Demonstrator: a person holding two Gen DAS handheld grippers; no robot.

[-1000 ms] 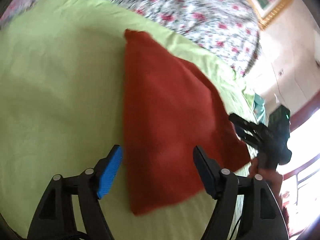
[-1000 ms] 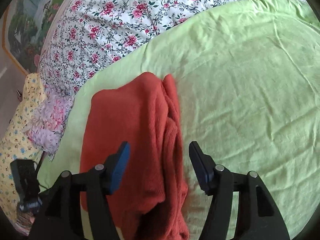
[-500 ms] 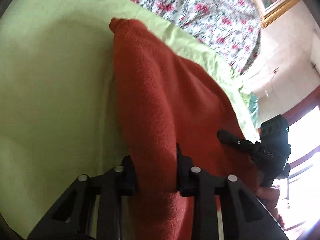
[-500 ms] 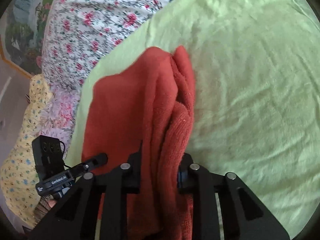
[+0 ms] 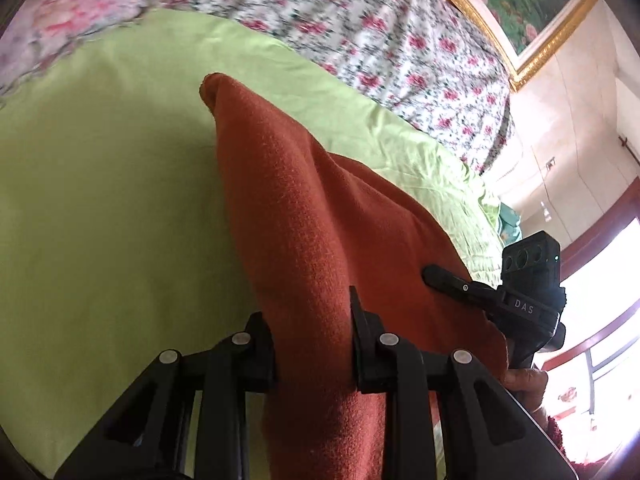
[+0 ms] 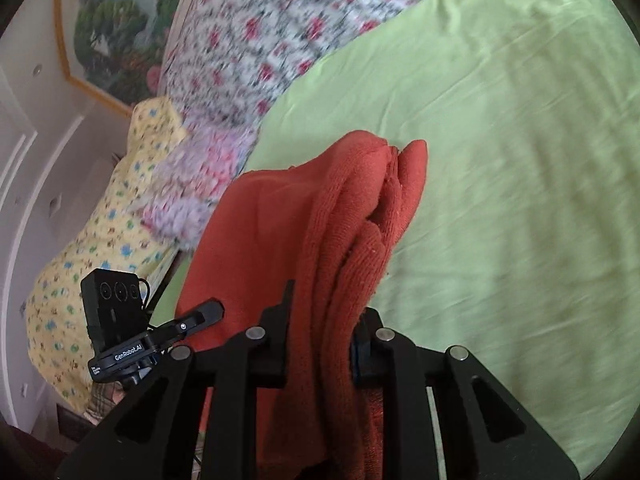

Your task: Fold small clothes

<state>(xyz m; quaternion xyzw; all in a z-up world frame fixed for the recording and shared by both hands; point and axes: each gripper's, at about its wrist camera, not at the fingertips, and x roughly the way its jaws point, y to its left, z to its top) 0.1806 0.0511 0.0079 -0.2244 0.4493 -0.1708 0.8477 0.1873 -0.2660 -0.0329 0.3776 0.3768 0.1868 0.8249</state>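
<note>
The left gripper [image 5: 312,344] and the right gripper [image 6: 320,344] each pinch the near edge of the red sweater [image 5: 320,208]. It looks soft and floppy, so hold both corners. Its far end rests on the green sheet [image 5: 100,200].

Garment [image 5: 304,216] lies on sheet [image 5: 100,208], near edge pinched between fingers of L gripper [image 5: 312,340] and, at other end, R gripper [image 6: 320,336]; far corner points twd floral cover [image 5: 360,20], which is beyond sheet. From R wrist: pillow [image 6: 100,232] left of garment, past sheet edge; framed pic [image 6: 116,28] on wall behind.
</note>
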